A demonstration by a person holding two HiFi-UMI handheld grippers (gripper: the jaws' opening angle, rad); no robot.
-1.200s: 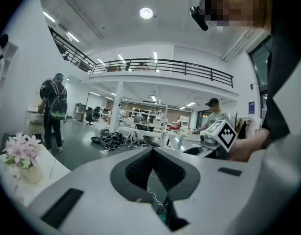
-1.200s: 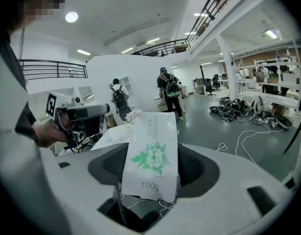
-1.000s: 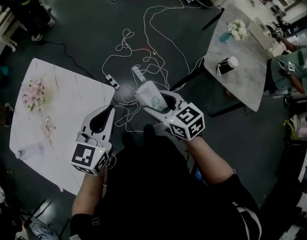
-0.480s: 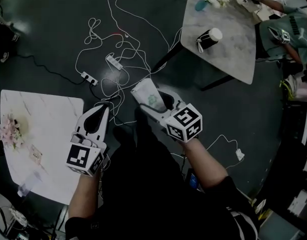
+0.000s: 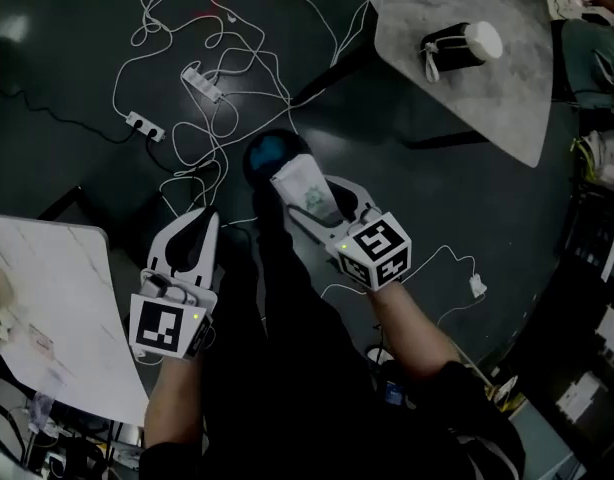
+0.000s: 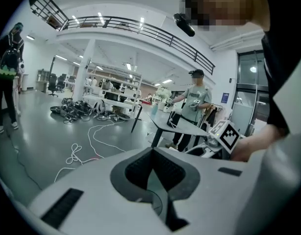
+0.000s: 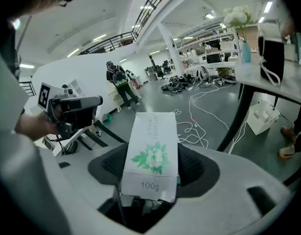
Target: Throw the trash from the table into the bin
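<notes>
The right tongs [image 5: 309, 196] pinch a white packet [image 7: 150, 155], now carried clear of the white counter [image 5: 47, 308] and lowered toward a dark round bin [image 5: 270, 156], newly in view; release likely follows. The left tongs [image 5: 204, 220] are pressed together, empty.

1. The dark floor [image 5: 507, 218] beneath me carries a tangle of white cables [image 5: 217, 118], a white power strip [image 5: 201, 81], a second strip [image 5: 145, 126] and a small white plug [image 5: 477, 286].
2. A round dark bin [image 5: 273, 155] stands on it, with something blue inside.
3. The grey marble table [image 5: 487, 108] bears a black container with a white top [image 5: 459, 44].
4. The white marble table [image 5: 57, 308] is at my left.
</notes>
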